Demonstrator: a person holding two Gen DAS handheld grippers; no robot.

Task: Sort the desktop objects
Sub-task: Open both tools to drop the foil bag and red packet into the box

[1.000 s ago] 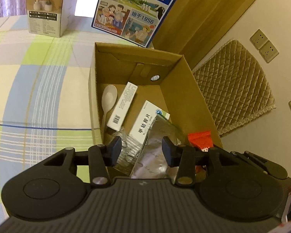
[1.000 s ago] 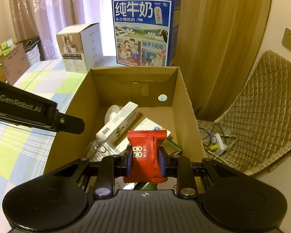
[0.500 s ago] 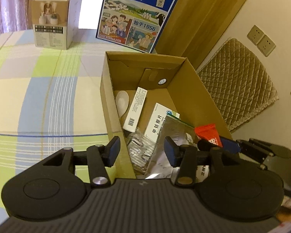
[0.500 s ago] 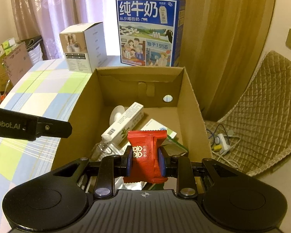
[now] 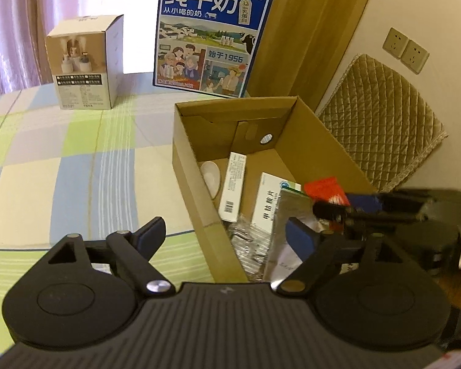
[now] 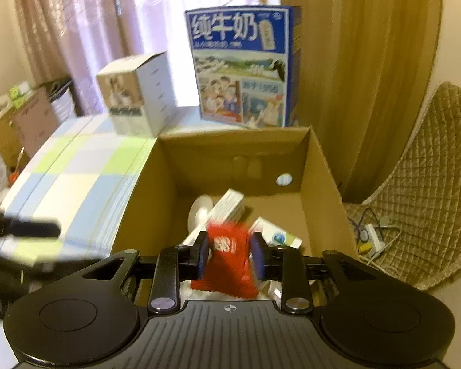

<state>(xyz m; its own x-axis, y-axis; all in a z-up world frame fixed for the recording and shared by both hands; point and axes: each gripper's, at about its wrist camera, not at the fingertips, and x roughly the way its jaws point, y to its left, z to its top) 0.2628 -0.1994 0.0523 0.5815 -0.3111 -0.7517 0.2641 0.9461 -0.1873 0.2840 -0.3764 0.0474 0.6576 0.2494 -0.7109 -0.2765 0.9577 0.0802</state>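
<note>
The right tool [image 6: 230,259] hangs over the box [image 6: 319,166] with the red packet [image 6: 226,264] between its fingers. A second ago the packet sat clamped and upright; now the jaws are opening and the packet is tilted and blurred, so I judge it is slipping free, though I cannot tell whether the pads still press it. It should fall into the box, which would finish this item.

The left tool [image 5: 227,233] held its jaws close together over the foil pouch a second ago; now they are opening and stand wide with nothing gripped, one finger over the desk [image 5: 61,184], the other over the box edge. It has also slid back toward the desk side, seemingly done with its drop.

The box already holds a white spoon [image 5: 211,176], a long carton [image 5: 233,190], a medicine carton [image 5: 265,203], the foil pouch [image 5: 293,212] and clear wrappers [image 5: 249,243] at the near end.
</note>
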